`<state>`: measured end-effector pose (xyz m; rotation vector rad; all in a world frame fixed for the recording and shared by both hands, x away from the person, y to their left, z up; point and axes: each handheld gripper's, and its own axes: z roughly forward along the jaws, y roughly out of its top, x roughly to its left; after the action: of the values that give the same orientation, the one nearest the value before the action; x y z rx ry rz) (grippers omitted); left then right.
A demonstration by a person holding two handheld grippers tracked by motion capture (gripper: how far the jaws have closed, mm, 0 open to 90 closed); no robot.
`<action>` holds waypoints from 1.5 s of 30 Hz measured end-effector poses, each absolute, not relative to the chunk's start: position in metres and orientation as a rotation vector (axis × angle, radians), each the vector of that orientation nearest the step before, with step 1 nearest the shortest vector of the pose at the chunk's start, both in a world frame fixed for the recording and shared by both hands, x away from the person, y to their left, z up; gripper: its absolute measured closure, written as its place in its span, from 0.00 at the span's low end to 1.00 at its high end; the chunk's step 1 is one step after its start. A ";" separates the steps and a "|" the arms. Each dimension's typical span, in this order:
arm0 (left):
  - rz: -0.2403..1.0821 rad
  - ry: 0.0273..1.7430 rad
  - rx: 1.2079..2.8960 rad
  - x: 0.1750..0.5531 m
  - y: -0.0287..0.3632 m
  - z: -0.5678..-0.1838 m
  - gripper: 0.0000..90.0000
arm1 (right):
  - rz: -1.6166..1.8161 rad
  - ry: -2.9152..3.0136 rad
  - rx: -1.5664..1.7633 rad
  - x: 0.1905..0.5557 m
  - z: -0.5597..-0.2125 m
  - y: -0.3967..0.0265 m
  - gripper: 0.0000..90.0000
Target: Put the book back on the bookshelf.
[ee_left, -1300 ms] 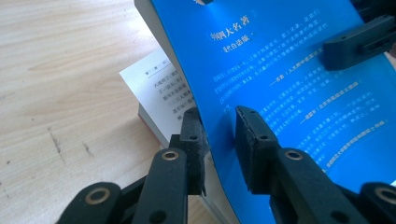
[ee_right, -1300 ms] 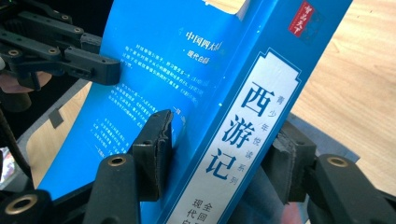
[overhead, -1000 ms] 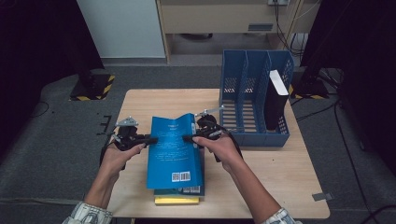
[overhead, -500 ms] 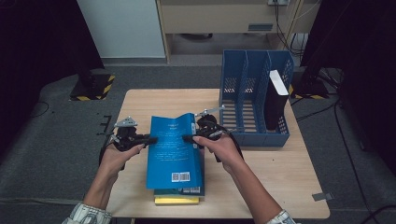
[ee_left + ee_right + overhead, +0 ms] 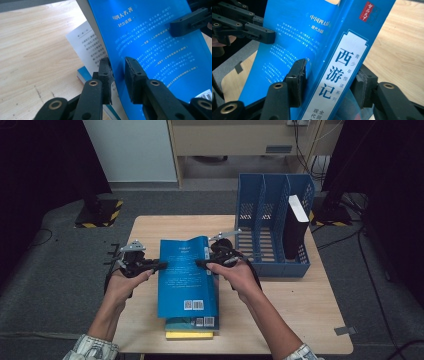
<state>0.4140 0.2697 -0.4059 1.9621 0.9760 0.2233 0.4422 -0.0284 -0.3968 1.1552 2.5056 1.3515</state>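
Blue book [image 5: 187,272]: it sits on top of a small stack near the front of the counter [image 5: 150,227], its far end lifted off the teal book [image 5: 192,322] and the yellow book [image 5: 189,335] beneath.
Left claw [image 5: 161,265]: I have it pinched on the book's open edge; in the left gripper view the back cover passes between my jaws while the white pages fan loose below, so I judge I hold the cover and little else.
Right claw [image 5: 199,263]: set around the spine side, one pad on the back cover and one behind the spine, and my jaws have just been closing on it.
Step in hand: as I judge it, lifting the book to stand it in the blue file rack [image 5: 272,227], where a black book [image 5: 295,227] already fills the right-hand slot.
How to do it well: let the spine grip carry the weight, since the cover alone will bend and the pages will sag.
Left claw's job: steady only, or take a deeper bite that includes the page block.
Lift: raise both ends together, keep the spine level, and clear the stack before swinging right.
Risk: the cover creasing, or the teal book dragging along.
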 end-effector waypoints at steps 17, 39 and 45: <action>0.246 0.935 1.936 0.417 0.270 -0.395 0.88 | 1.414 2.469 1.102 0.444 -0.383 -0.037 0.59; 0.355 0.924 1.961 0.444 0.258 -0.373 0.89 | 1.422 2.321 1.064 0.461 -0.368 -0.038 0.63; 0.365 0.912 1.951 0.438 0.258 -0.373 0.90 | 1.426 2.341 1.035 0.459 -0.366 -0.040 0.63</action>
<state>0.4383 0.2583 -0.3729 1.9506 0.9124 0.3649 0.4586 -0.0402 -0.3664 1.0348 2.3413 1.4264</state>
